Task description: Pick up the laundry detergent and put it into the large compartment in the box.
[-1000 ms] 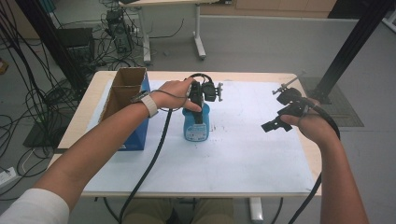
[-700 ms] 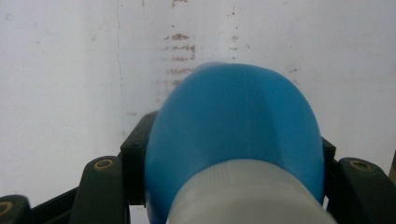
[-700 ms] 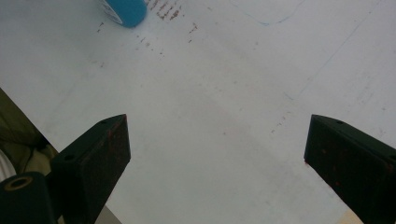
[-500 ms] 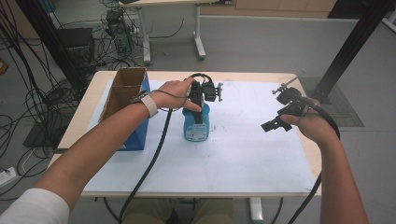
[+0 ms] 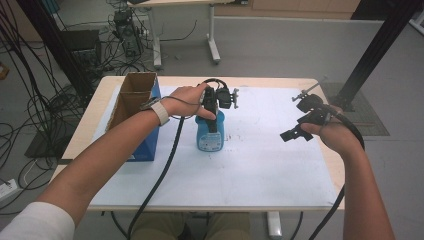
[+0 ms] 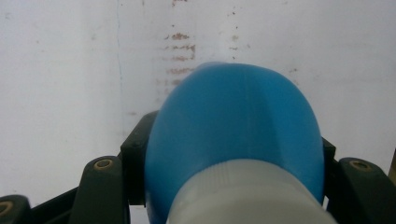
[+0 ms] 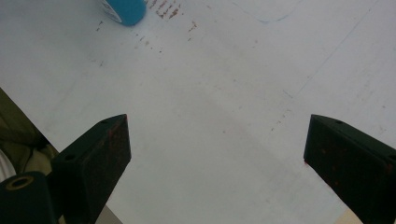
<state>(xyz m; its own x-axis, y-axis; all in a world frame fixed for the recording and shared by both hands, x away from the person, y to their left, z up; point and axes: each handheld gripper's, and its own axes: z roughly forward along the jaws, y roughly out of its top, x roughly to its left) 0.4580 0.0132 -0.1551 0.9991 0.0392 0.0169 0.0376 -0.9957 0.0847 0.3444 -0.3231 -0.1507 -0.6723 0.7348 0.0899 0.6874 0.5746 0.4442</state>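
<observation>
**Blue bottle clamped upright, spare tongs waiting**

Blue plastic is what we are handling: the bottle (image 5: 209, 134) stands upright on the white-covered bench (image 5: 260, 170), just right of the open cardboard box (image 5: 134, 102). Our left tongs (image 5: 212, 107) come down from above and are clamped on its upper body near the white cap. Our right tongs (image 5: 295, 131) hang apart and empty, well to the right of the bottle.

To do this step well, we judge that the grip should stay square on the bottle's shoulders, the lift should go straight up so the base clears the bench without tipping, and the free tongs should keep out of the path towards the box.

The high view gives us the layout of box, bottle and both hands, but the pads on the bottle are small there. The left gripper view shows the bottle (image 6: 236, 140) wedged between the black jaws; whether it sits centred on the pads is hard to say. The right gripper view shows wide-open jaws over bare bench, with the bottle's base (image 7: 123, 10) at the top edge.
</observation>
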